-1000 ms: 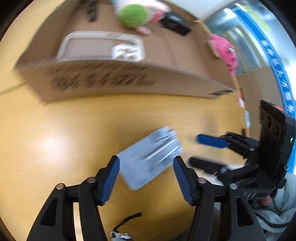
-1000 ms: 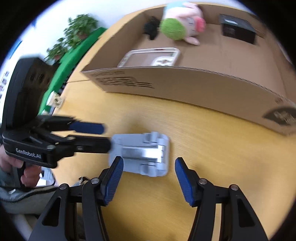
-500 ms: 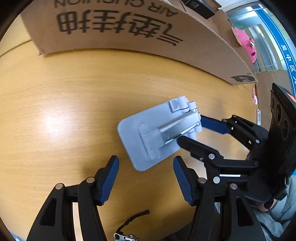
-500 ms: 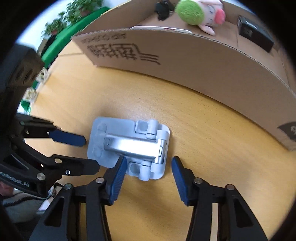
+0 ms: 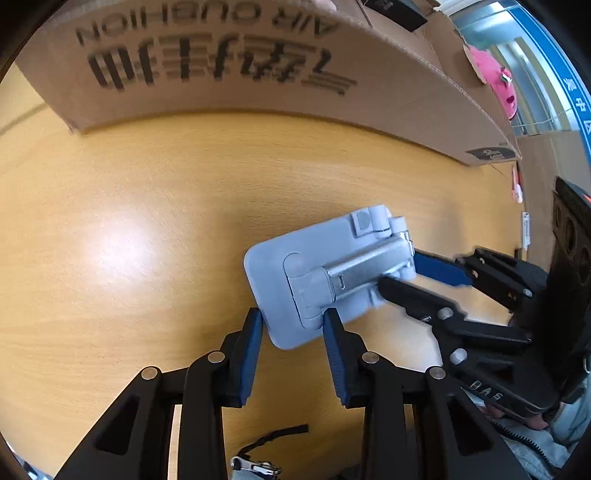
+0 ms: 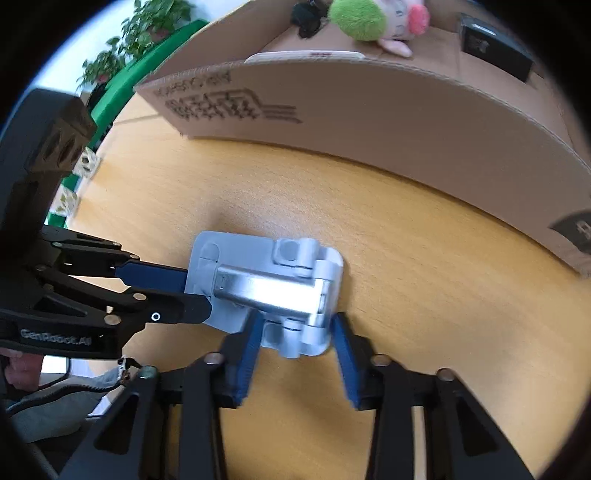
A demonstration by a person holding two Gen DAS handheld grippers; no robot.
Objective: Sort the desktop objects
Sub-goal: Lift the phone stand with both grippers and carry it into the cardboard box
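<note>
Two tools, left tool [image 5: 291,325] and right tool [image 6: 297,328], closing, clamp opposite ends of the folded stand [image 5: 325,280] for a balanced lift off the worktop [image 5: 147,221].

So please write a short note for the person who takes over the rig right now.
Left gripper: jaws just closing on one end of the grey folding stand, pads at its edges.
Right gripper: the same at the hinge end.
Stand lies flat on the wooden table, in front of the cardboard box.
Done: plush toy and black case are in the box.
Left: lift the stand into the box.
</note>
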